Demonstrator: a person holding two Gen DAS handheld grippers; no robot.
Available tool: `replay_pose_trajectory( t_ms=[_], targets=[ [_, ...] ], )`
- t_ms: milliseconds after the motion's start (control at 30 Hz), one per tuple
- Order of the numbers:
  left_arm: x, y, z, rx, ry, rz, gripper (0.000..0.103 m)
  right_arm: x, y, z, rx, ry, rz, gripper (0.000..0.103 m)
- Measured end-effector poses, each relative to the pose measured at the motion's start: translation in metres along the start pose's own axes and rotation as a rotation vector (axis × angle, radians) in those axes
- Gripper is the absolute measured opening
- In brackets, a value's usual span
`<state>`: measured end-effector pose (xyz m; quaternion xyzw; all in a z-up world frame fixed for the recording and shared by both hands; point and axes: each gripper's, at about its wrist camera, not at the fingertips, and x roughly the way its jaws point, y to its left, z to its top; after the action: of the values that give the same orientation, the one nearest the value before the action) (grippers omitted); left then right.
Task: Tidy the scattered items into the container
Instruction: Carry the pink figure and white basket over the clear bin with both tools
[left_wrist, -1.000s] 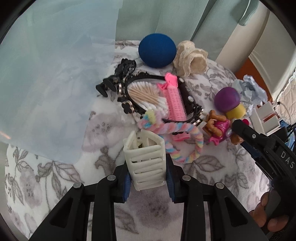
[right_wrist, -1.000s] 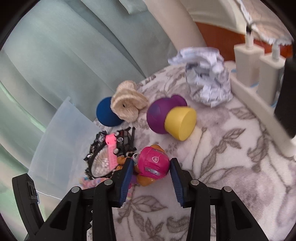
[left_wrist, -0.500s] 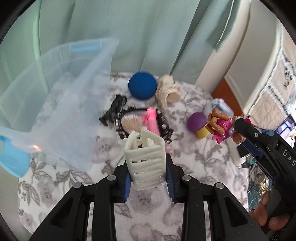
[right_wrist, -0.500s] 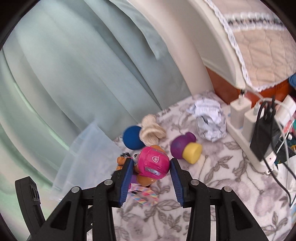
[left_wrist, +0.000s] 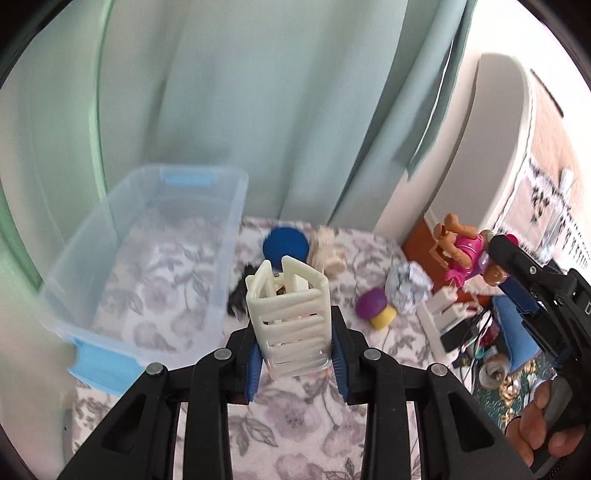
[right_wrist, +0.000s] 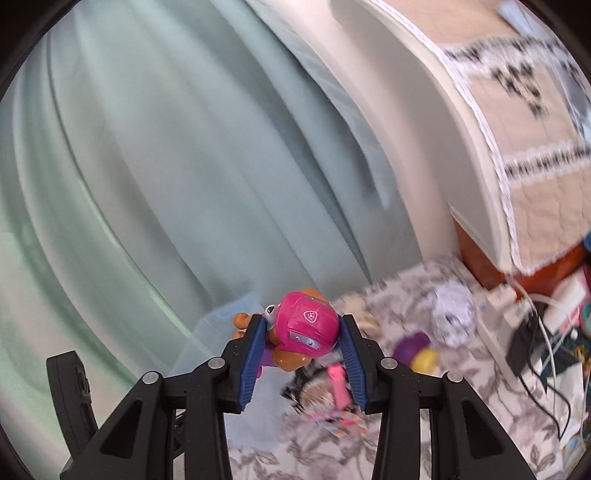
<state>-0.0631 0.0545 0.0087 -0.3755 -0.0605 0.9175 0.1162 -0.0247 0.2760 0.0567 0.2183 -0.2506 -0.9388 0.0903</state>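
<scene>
My left gripper (left_wrist: 295, 325) is shut on a cream slatted hair claw clip (left_wrist: 290, 317) and holds it high above the floral blanket. A clear plastic bin (left_wrist: 147, 258) with blue handles stands open to its left. My right gripper (right_wrist: 304, 341) is shut on a pink toy pup figure (right_wrist: 304, 326), also raised; the pup figure shows at the right of the left wrist view (left_wrist: 463, 251). Below lie a blue ball (left_wrist: 285, 245), a purple and yellow toy (left_wrist: 375, 312) and a cream scrunchie (left_wrist: 327, 249).
A crumpled paper ball (left_wrist: 408, 286) lies near a white power strip (left_wrist: 439, 317) with cables at the right. A black headband, pink hair roller (right_wrist: 338, 382) and rainbow rope (right_wrist: 343, 422) lie under the right gripper. Green curtains hang behind; a bed stands at the right.
Both grippers have risen well above the blanket with their items held. The left view now takes in the whole bin; the items below look smaller.
</scene>
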Motion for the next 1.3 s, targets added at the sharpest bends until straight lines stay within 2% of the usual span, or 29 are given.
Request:
replay_pose_trajectory(
  t_ms=[333,500,867,1300],
  targets=[
    [-0.055,0.028,0.04,-0.029,-0.134,0.009,0.033,-0.007,0.066,0.029,-0.066,-0.081,0.078,0.044],
    [-0.073,0.049,0.046,-0.062,-0.188,0.034,0.034,0.005,0.09,0.026,-0.087,-0.072,0.11,0.044],
    [-0.056,0.099,0.021,-0.153,-0.119,0.053,0.034,0.054,0.119,-0.021,-0.13,0.084,0.114,0.044],
    [-0.038,0.141,0.011,-0.231,-0.083,0.058,0.034,0.093,0.144,-0.051,-0.195,0.193,0.103,0.044]
  ],
)
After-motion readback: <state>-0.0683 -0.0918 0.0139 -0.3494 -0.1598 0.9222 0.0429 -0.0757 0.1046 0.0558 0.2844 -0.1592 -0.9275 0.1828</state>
